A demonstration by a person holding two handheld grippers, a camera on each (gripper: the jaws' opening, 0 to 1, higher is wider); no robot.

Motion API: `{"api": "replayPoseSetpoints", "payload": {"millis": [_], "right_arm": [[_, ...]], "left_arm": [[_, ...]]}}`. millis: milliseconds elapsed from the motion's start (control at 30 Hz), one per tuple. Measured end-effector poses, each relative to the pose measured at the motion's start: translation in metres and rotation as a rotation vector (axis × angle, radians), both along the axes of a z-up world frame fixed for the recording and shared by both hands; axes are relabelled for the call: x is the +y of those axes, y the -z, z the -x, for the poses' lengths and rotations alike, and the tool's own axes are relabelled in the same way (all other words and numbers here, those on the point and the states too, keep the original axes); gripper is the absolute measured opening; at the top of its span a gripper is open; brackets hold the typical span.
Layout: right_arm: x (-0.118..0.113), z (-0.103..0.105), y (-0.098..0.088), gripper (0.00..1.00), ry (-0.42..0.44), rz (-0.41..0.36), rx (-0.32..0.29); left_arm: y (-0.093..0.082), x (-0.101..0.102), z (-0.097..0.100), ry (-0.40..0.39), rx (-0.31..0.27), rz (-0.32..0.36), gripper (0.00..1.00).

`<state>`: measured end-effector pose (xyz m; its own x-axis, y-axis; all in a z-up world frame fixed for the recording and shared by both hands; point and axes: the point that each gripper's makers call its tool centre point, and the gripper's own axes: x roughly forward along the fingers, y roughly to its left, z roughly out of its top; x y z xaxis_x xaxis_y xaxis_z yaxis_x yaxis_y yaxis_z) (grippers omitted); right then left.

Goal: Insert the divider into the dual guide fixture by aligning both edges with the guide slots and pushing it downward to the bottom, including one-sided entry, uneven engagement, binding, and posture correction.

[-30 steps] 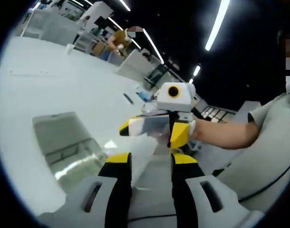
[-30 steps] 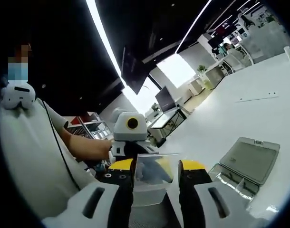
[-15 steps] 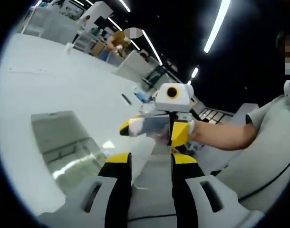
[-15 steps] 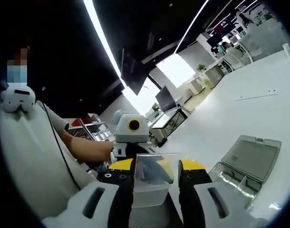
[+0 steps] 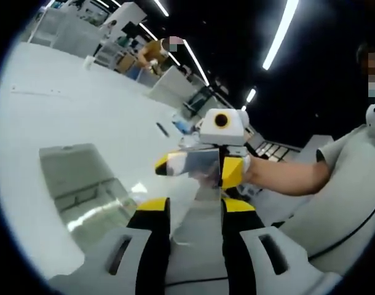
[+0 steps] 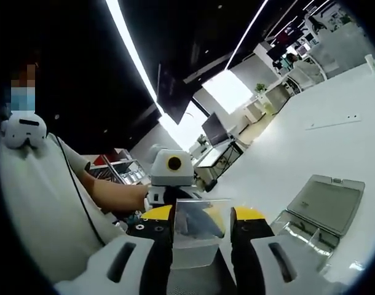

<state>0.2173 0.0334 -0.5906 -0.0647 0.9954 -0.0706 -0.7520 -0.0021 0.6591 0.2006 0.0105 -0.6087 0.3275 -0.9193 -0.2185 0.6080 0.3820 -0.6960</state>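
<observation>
Nothing much shifts: left gripper (image 5: 193, 212) and right gripper (image 5: 203, 166) stay clamped on the clear divider (image 6: 197, 221) (held aloft), the open fixture (image 6: 319, 212) waiting on the desk (image 5: 83, 117).

Bright ceiling strip lights (image 5: 280, 34), glare on white table (image 5: 83, 117), fisheye-warped edges.

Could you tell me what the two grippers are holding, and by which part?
Both hold the clear divider: the right gripper and the left gripper each clamp one opposite end of it.
</observation>
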Motion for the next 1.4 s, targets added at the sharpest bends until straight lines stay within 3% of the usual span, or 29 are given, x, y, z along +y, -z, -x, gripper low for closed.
{"api": "replayPoseSetpoints", "payload": {"millis": [967, 1400], "right_arm": [[-0.001, 0.000, -0.007, 0.31, -0.007, -0.046, 0.038], [0.002, -0.010, -0.007, 0.31, 0.042, -0.023, 0.027]], "left_arm": [[-0.004, -0.001, 0.003, 0.013, 0.022, 0.047, 0.30], [-0.005, 0.006, -0.006, -0.042, 0.017, 0.042, 0.30]]}}
